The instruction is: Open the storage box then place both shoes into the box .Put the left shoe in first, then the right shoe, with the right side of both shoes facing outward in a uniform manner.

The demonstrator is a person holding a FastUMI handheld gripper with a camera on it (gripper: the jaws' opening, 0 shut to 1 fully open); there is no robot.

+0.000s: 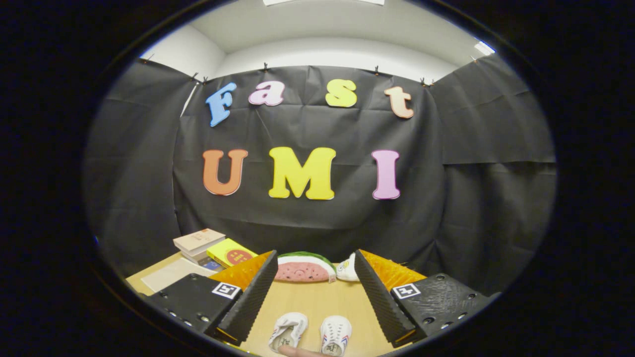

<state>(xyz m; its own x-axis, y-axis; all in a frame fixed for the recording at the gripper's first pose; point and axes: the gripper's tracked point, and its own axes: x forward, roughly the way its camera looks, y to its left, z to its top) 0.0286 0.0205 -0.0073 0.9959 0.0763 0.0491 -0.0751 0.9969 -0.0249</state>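
Observation:
Two small white shoes stand side by side on the wooden table, toes pointing away from me: the left one (288, 330) and the right one (336, 335). They lie low between my fingers, near their bases. My gripper (315, 270) is open, held above the table, with nothing between its black ribbed pads (252, 296). A fingertip of a person (297, 351) shows right at the heels of the shoes.
Beyond the fingertips a watermelon-slice toy (303, 268) lies at the table's back edge, with a small white object (347, 269) beside it. A stack of books (208, 246) sits at the back left, a pale sheet (171, 274) in front of it. Black cloth walls close the booth.

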